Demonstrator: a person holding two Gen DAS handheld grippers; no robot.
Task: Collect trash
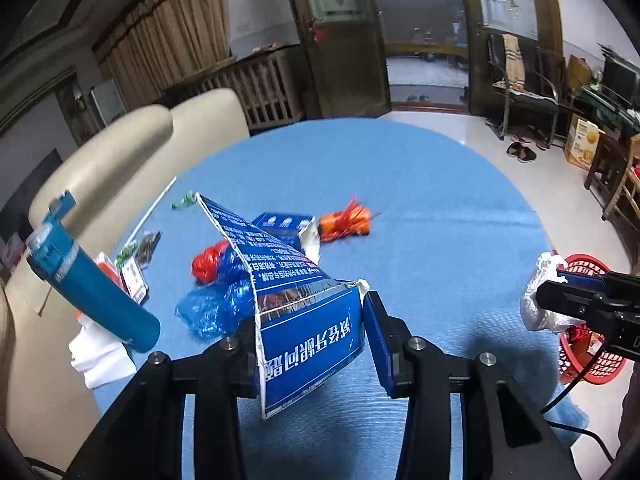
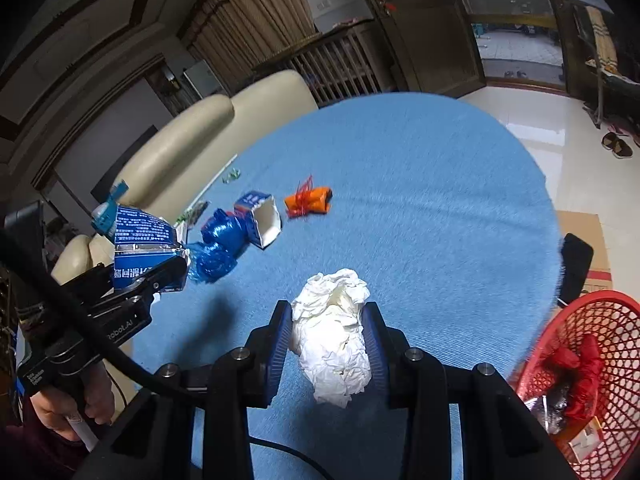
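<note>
My left gripper (image 1: 310, 316) is shut on a flattened blue carton (image 1: 304, 320) with white print, held above the blue table (image 1: 420, 208); it also shows in the right wrist view (image 2: 140, 248). My right gripper (image 2: 326, 320) is shut on a crumpled white tissue (image 2: 336, 340), held near the table's right edge beside the red mesh basket (image 2: 612, 320). On the table lie a blue plastic bag (image 1: 216, 308), a red wrapper (image 1: 206, 264), an orange wrapper (image 1: 346, 222) and a small open blue box (image 2: 260, 216).
A teal bottle (image 1: 92, 280) hangs tilted at the left above white paper (image 1: 100, 356) and small packets (image 1: 134, 276). A beige sofa (image 1: 120, 148) stands behind the table. The basket (image 1: 588, 364) on the floor holds red trash (image 2: 580, 376). A cardboard box (image 2: 580, 236) lies beyond it.
</note>
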